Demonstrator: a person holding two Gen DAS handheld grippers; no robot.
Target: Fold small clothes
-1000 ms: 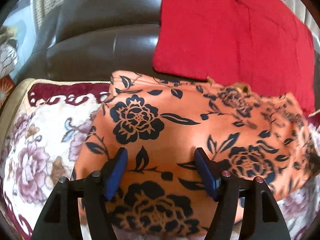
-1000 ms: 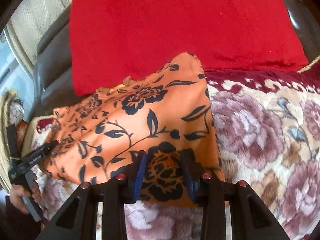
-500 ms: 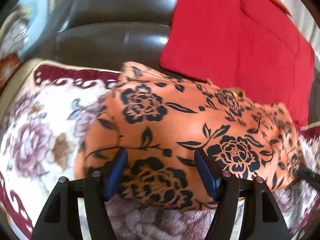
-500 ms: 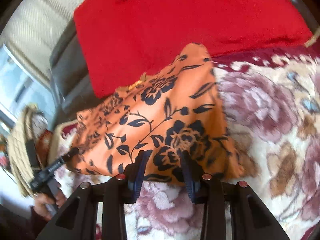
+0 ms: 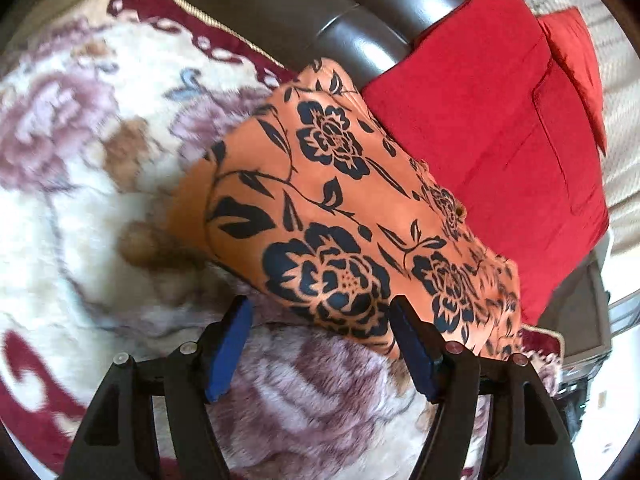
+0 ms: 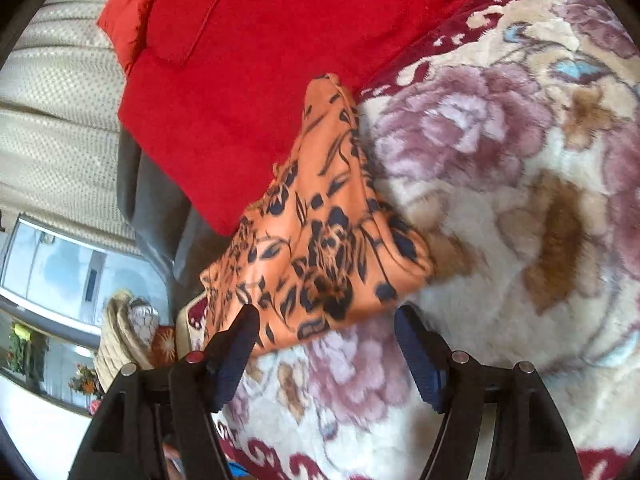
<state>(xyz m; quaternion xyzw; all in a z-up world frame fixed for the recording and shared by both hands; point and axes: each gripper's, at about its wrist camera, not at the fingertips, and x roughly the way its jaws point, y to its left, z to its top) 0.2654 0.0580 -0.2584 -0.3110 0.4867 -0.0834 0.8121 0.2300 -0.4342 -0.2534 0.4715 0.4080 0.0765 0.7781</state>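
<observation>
I'm seeing the floral blanket (image 5: 80,184) covering the sofa, red cushion (image 5: 500,152) leaning behind. Orange floral garment (image 5: 320,216) is lying folded on the blanket against the cushion. Left hand-held gripper (image 5: 320,344) is sitting apart, empty; right hand-held gripper (image 6: 326,350) is opening, clear of the garment's edge.

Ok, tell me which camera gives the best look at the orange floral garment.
The left wrist view: the orange floral garment lies broad and sharp there, flowers and near edge clear on the floral blanket. The right wrist view shows it narrower, foreshortened and blurred, beside the red cushion.
</observation>
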